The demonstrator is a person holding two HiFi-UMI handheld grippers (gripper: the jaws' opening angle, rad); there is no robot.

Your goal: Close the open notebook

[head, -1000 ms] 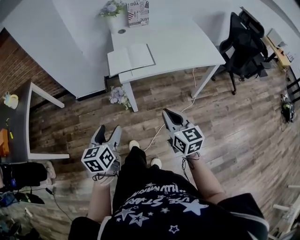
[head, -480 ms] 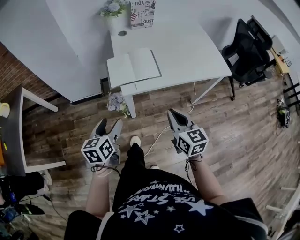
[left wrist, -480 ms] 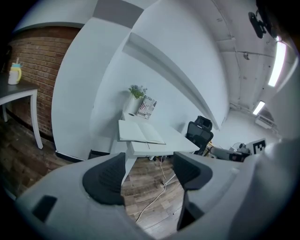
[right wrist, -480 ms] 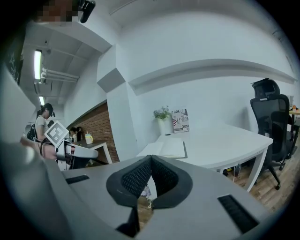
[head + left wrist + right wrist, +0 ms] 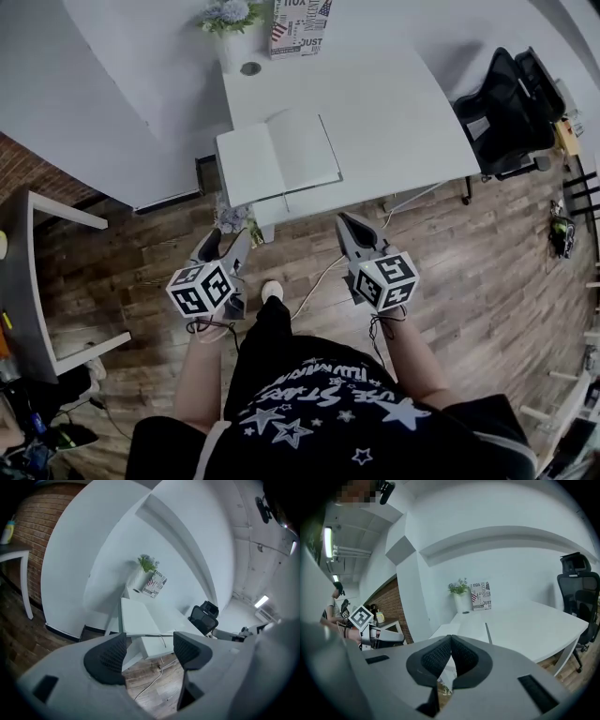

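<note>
Left tongs apart, right tongs together

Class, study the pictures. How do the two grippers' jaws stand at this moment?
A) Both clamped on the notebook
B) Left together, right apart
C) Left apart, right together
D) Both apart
C: the left gripper shows its pads spread with nothing between them, the right gripper shows its pads pressed together, and the notebook lies open on the desk, apart from both.
</note>
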